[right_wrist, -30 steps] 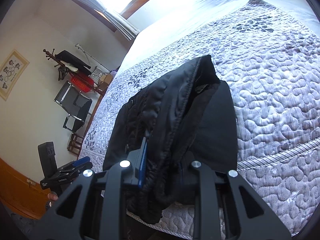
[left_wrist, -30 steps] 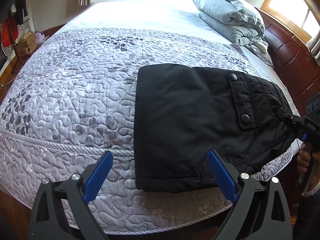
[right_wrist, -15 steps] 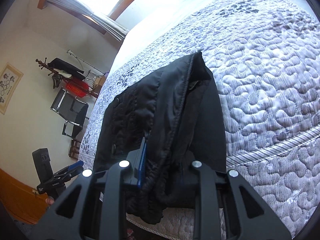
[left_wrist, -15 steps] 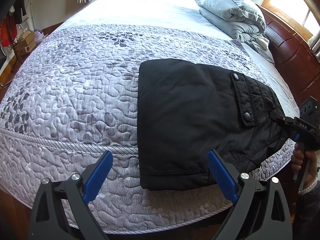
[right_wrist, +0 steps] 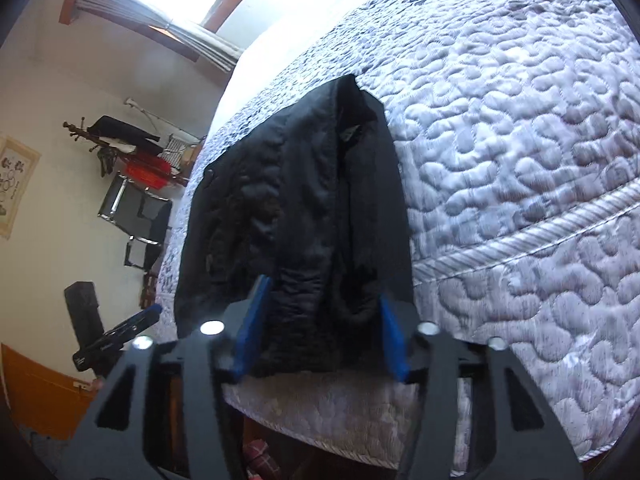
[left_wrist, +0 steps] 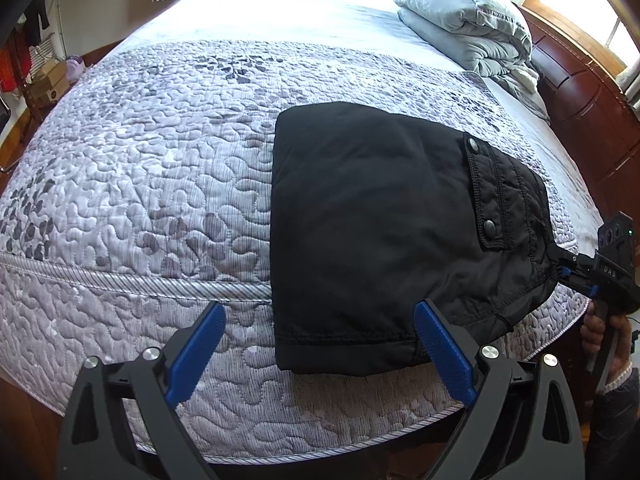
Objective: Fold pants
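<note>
Black pants (left_wrist: 380, 232) lie folded into a compact rectangle on the quilted bed near its front edge, pocket flap with snaps to the right. My left gripper (left_wrist: 320, 354) is open and empty, just in front of the folded edge. My right gripper (right_wrist: 322, 332) is open, its blue pads on either side of the pants' waistband end (right_wrist: 316, 240) without clamping it. In the left wrist view the right gripper (left_wrist: 576, 272) sits at the pants' right edge.
The grey quilted bedspread (left_wrist: 140, 160) covers the bed. A folded grey duvet (left_wrist: 464, 28) lies at the far end by the wooden headboard (left_wrist: 580, 112). A coat rack and folding chair (right_wrist: 136, 208) stand by the wall.
My right gripper opened and let go of the waistband, which dropped onto the bed. The left gripper stayed open and shifted slightly.
</note>
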`<state>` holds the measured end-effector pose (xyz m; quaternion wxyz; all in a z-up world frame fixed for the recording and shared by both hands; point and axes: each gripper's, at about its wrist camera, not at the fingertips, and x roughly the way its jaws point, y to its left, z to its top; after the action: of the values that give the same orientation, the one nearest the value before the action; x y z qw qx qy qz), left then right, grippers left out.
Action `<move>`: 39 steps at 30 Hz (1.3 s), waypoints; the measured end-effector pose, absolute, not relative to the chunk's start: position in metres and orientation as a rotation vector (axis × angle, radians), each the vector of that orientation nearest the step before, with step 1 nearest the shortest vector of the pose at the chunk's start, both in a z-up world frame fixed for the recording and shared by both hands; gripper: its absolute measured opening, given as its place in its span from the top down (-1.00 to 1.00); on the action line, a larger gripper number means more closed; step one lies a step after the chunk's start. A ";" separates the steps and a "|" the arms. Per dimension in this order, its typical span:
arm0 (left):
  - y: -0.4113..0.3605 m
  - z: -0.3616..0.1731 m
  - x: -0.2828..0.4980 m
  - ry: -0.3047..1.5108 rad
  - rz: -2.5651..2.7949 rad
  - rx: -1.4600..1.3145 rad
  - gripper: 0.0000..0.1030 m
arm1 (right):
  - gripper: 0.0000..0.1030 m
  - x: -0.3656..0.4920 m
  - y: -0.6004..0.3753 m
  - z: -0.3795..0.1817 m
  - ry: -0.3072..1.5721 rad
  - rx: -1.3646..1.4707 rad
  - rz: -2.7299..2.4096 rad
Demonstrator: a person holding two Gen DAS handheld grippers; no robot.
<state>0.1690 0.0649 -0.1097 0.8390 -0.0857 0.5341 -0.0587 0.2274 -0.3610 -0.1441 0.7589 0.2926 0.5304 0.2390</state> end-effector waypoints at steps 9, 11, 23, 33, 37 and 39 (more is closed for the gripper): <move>0.059 -0.106 0.169 1.128 -0.128 -0.173 -0.87 | 0.51 0.250 -0.338 -0.099 1.024 0.464 0.536; 0.058 -0.108 0.170 1.131 -0.128 -0.177 -0.88 | 0.51 0.259 -0.339 -0.107 1.035 0.472 0.522; 0.067 -0.125 0.180 1.180 -0.111 -0.220 -0.88 | 0.17 0.261 -0.364 -0.160 1.102 0.643 0.492; 0.074 -0.142 0.183 1.232 -0.120 -0.290 -0.88 | 0.30 0.235 -0.372 -0.152 1.115 0.663 0.528; 0.073 -0.147 0.186 1.238 -0.127 -0.330 -0.88 | 0.46 0.234 -0.369 -0.150 1.105 0.634 0.520; 0.070 -0.145 0.186 1.233 -0.129 -0.321 -0.88 | 0.54 0.231 -0.368 -0.143 1.092 0.612 0.516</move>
<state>0.1862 0.0703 -0.1449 0.8019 -0.1497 0.5753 -0.0601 0.2311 -0.3675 -0.1434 0.7794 0.2833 0.5053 0.2386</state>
